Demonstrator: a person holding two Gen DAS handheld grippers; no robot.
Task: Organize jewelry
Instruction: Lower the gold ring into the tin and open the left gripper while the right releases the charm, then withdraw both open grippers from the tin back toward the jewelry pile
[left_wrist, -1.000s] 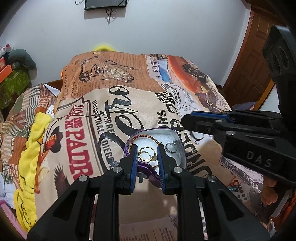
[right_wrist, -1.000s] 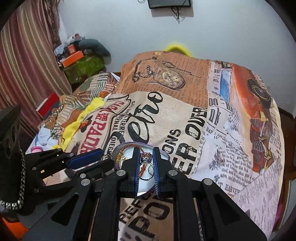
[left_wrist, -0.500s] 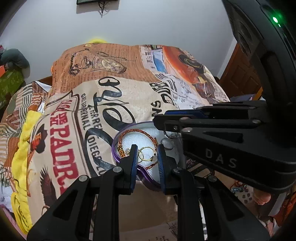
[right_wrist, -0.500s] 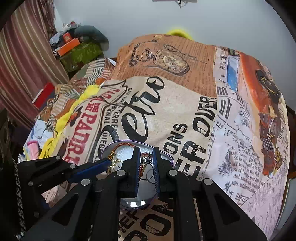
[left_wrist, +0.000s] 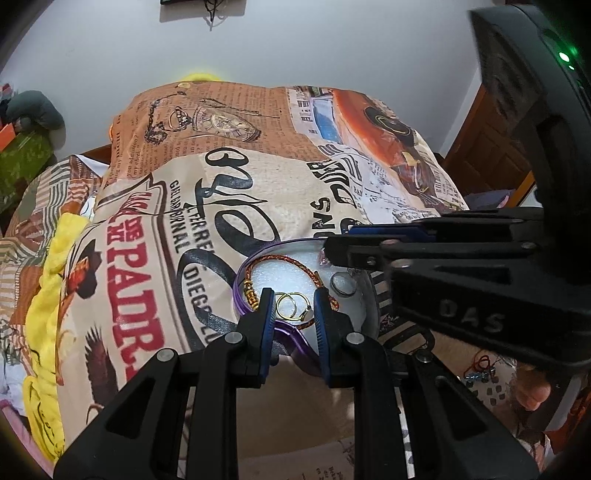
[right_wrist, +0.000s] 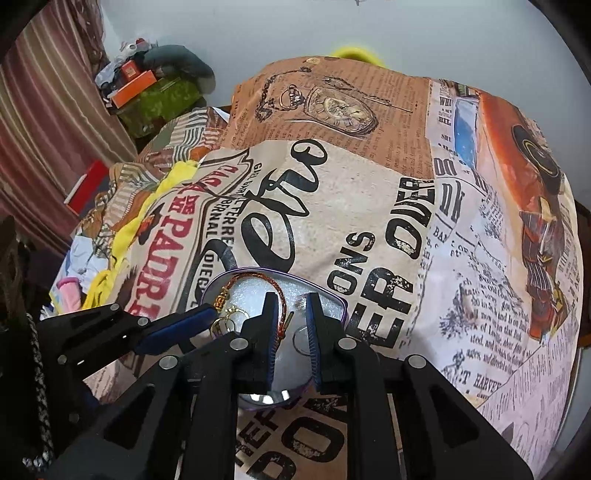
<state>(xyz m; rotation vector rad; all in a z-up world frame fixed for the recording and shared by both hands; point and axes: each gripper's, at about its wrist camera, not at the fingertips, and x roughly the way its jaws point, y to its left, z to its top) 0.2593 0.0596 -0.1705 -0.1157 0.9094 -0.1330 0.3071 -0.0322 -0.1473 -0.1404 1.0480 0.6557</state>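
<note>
Two parted, empty grippers, left (left_wrist: 291, 301) and right (right_wrist: 290, 304), crowd the jewelry box (left_wrist: 364, 310) on the bedspread (left_wrist: 155, 236).

The left gripper (left_wrist: 291, 295) is matte black plastic with triangular cut-outs, silver round screws at the joints and blue ribbed pads (left_wrist: 266, 334) inside its fingers. The right gripper (right_wrist: 290, 301) is built alike; its side, seen from the left wrist, bears raised letters "DAS", and above them a green light glows on its black housing.
</note>
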